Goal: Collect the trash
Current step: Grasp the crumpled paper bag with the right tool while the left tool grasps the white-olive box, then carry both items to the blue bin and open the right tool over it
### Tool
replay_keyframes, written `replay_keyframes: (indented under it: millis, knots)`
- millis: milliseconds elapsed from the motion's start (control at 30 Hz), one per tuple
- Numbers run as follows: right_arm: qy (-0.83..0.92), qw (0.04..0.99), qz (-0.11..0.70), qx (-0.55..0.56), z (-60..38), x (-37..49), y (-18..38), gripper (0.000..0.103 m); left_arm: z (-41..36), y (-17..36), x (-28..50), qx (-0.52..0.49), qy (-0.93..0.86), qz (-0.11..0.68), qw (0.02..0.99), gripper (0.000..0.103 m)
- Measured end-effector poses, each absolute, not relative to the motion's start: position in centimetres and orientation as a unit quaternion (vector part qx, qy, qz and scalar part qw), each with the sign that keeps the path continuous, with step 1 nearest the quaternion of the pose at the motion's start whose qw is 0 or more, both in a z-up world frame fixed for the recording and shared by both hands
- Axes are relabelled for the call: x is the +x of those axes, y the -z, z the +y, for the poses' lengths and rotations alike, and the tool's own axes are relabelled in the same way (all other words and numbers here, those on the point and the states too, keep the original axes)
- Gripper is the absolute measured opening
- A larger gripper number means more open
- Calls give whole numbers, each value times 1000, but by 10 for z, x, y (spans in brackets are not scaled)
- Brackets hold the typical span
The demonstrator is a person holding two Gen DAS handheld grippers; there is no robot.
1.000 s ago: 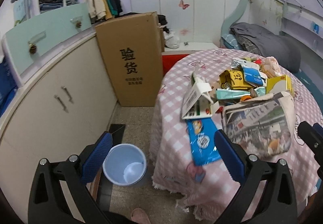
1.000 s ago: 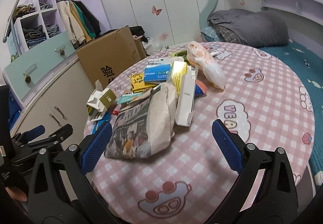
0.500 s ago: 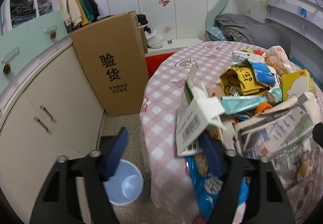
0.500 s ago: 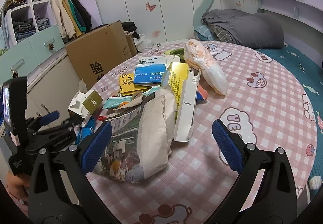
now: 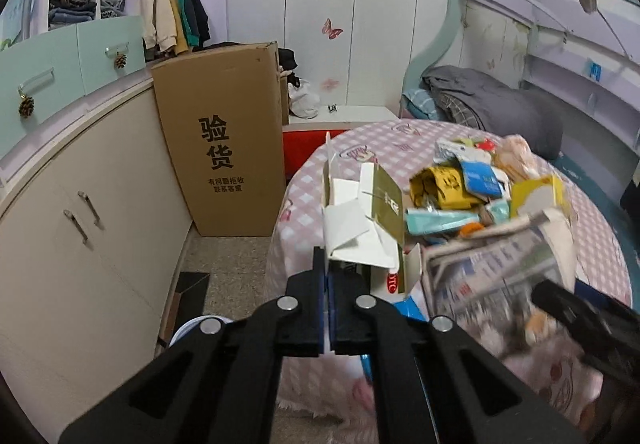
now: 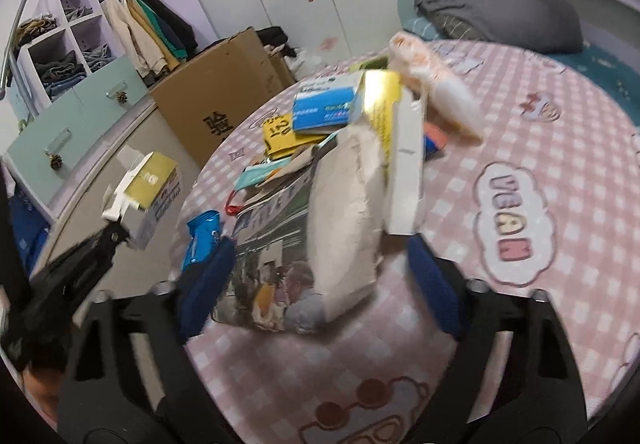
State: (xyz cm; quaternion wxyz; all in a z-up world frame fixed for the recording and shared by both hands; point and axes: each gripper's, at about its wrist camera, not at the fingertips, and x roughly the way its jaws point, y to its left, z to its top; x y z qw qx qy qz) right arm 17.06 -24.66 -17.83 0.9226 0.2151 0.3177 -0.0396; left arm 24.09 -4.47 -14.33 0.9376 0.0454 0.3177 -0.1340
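Note:
My left gripper (image 5: 329, 276) is shut on a torn white and gold carton (image 5: 362, 228) and holds it up off the table's left edge; the carton also shows in the right wrist view (image 6: 146, 190). A pile of trash lies on the pink checked round table (image 6: 520, 148): a folded newspaper (image 6: 304, 244), a blue wrapper (image 6: 202, 236), a yellow box (image 6: 380, 104), a blue and white box (image 6: 324, 110) and an orange plastic bag (image 6: 436, 80). My right gripper (image 6: 320, 284) is open, its fingers either side of the newspaper's near end.
A pale blue bin (image 5: 192, 328) stands on the floor below the table's left edge, partly behind my left gripper. A tall cardboard box (image 5: 224, 148) leans on the cabinets (image 5: 92, 212) at the left. A bed with grey bedding (image 5: 492, 104) lies behind.
My left gripper has closed on the white and gold carton and lifted it from the table. My right gripper has moved forward to straddle the newspaper.

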Motion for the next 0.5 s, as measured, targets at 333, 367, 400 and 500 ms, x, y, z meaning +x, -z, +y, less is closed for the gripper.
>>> replay_keyframes:
  millis: [333,367,400,500]
  knots:
    - [19,935,296,192,-237,150,154,26,-43,128,210,43,142,314,938,1]
    - [17,937,293,190,-236,146,151,25,-44,124,207,39,146,312,938,1]
    - [12,939,288,188,-234,143,148,25,-43,123,205,37,148,311,938,1]
    - [5,944,278,179,-232,134,137,24,-44,118,199,24,156,310,937,1]
